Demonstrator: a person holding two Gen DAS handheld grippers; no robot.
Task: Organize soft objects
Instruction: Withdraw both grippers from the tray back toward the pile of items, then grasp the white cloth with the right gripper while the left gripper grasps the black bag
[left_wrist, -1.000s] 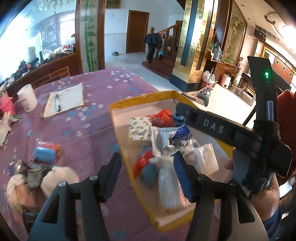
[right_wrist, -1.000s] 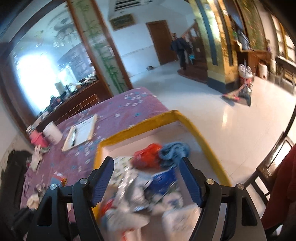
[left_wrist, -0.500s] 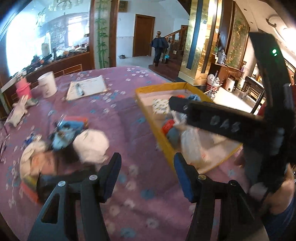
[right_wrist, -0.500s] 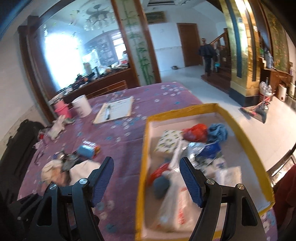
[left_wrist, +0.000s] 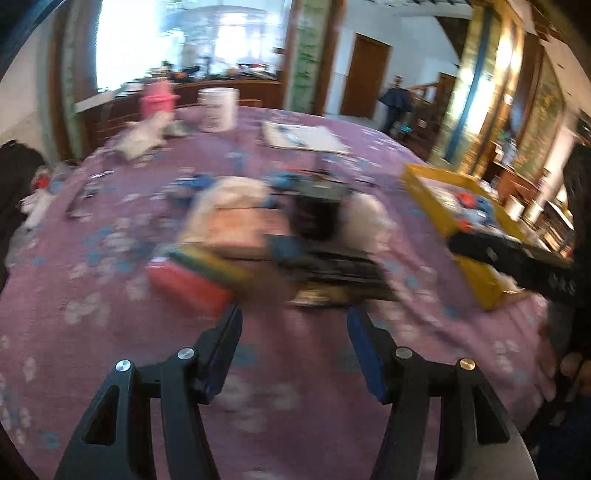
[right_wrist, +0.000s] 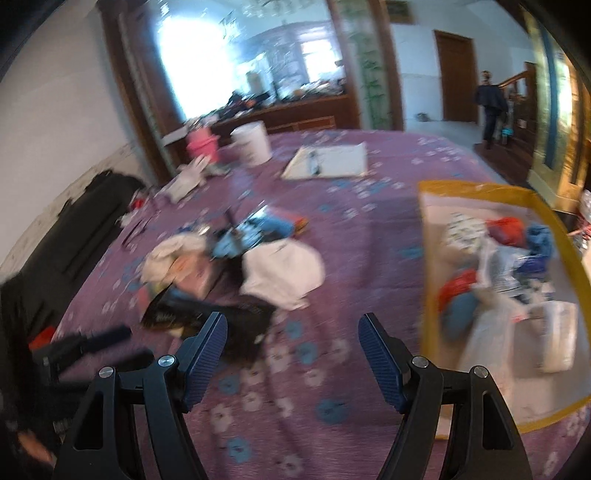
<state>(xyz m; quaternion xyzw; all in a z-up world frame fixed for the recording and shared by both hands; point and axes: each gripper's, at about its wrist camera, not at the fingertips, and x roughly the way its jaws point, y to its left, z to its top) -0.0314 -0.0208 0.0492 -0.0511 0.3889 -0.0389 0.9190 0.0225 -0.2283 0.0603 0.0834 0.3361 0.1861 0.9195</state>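
- A purple cloth (right_wrist: 354, 236) with pale and blue flower prints is covering the table.
- A loose pile (left_wrist: 280, 236) of soft things is lying on it: white fabric, a black garment, a pinkish packet and a red-and-yellow pack, all blurred in the left wrist view.
- The left tongs (left_wrist: 293, 347) are standing wide open and holding nothing; the pile is lying just beyond their tips, centred between the ribbed blue pads (left_wrist: 364, 347).
- A shallow tray (right_wrist: 476, 190) with a yellow rim is sitting to the right of both tongs, holding red, blue and white soft items (right_wrist: 495, 258).
- The right tongs (right_wrist: 293, 345) are also spread wide and empty, hovering over bare cloth; the pile (right_wrist: 236, 273) is lying ahead and to their left, the tray ahead and to their right.
- A white cup (right_wrist: 253, 144) and a clipboard (right_wrist: 328, 160) are sitting far beyond the pile.
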